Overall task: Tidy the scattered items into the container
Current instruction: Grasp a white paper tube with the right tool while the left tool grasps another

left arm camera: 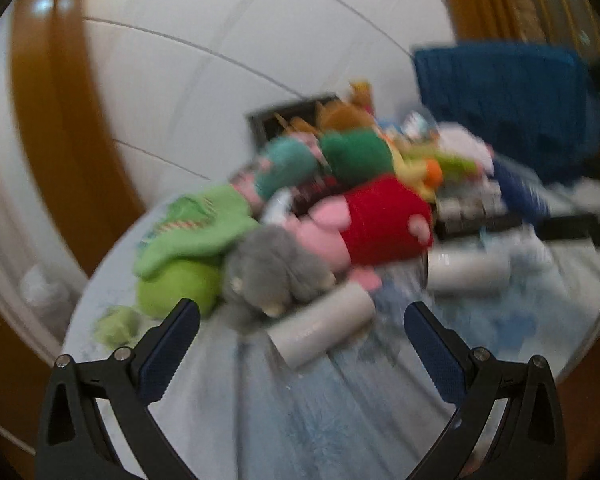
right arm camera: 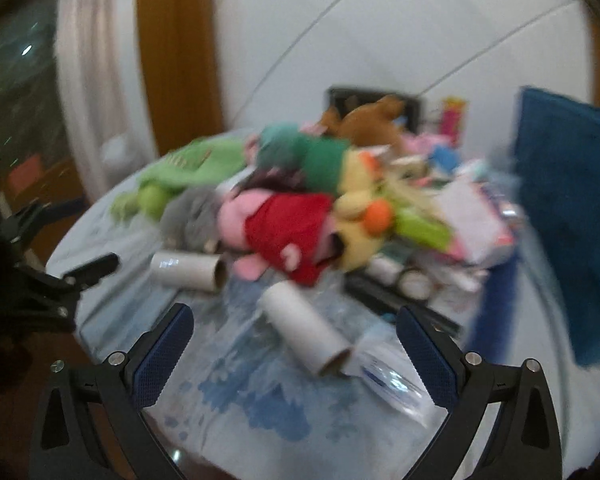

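Overhead, both claws (left arm camera: 302, 312) (right arm camera: 294, 318) agape, empty.

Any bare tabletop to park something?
Free: near strip of cloth between the right gripper and the closer cardboard tube. Crowded: plush pile mid-table, out to the blue bin.

Bare tablecloth (right arm camera: 112, 312) is lying open near the front edge; two cardboard tubes (right arm camera: 304, 332) (right arm camera: 188, 270) are sitting before the plush pile (right arm camera: 284, 228), and a blue basket (right arm camera: 568, 216) is walling off the right.
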### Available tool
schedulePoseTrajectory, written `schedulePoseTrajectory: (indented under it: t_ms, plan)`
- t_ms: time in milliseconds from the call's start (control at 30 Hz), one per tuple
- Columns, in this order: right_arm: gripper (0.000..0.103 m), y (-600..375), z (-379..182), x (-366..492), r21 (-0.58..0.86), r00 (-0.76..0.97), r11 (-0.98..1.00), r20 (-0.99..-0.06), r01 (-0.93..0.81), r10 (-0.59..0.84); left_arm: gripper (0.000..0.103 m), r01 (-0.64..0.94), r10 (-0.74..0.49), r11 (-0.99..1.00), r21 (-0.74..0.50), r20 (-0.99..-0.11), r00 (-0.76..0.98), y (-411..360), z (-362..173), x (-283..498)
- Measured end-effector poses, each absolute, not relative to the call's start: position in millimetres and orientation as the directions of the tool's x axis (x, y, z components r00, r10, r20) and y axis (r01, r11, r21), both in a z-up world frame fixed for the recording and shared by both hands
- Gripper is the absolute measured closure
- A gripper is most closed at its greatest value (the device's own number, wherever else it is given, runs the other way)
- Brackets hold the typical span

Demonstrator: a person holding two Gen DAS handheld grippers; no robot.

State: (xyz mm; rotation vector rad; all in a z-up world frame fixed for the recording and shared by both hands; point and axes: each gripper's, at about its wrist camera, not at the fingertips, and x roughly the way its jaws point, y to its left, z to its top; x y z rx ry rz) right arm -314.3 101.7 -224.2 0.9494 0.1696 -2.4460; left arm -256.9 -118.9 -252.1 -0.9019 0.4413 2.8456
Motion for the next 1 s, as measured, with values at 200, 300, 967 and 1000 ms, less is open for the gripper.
schedulePoseTrajectory:
  t_ms: [200,300,967,1000]
  plan:
    - [0.011,86.4,-262.6,-362.1,0.106,-0.452,-0.787,-0.768,0.608,-0.453,0.000,-0.331,0.115,-0.920,0.209,-0.664,-0.739,-116.3,-279.5,-290.6]
    - [0.018,83.3,-277.8,-374.1,0.106,-0.410,-0.769,-0.795,0.631,-0.446,0.000,-0.388,0.139,-0.896,0.216,-0.693,-0.707,-112.6,-292.9,-300.9]
    - [0.050,63.5,-328.5,-395.8,0.088,-0.283,-0.719,-0.881,0.690,-0.379,0.054,-0.733,0.352,-0.680,0.008,-0.873,-0.336,-135.8,-327.4,-355.0]
    - [0.051,61.7,-329.3,-395.6,0.084,-0.281,-0.716,-0.883,0.693,-0.375,0.055,-0.722,0.370,-0.691,-0.027,-0.872,-0.321,-139.1,-327.2,-360.1]
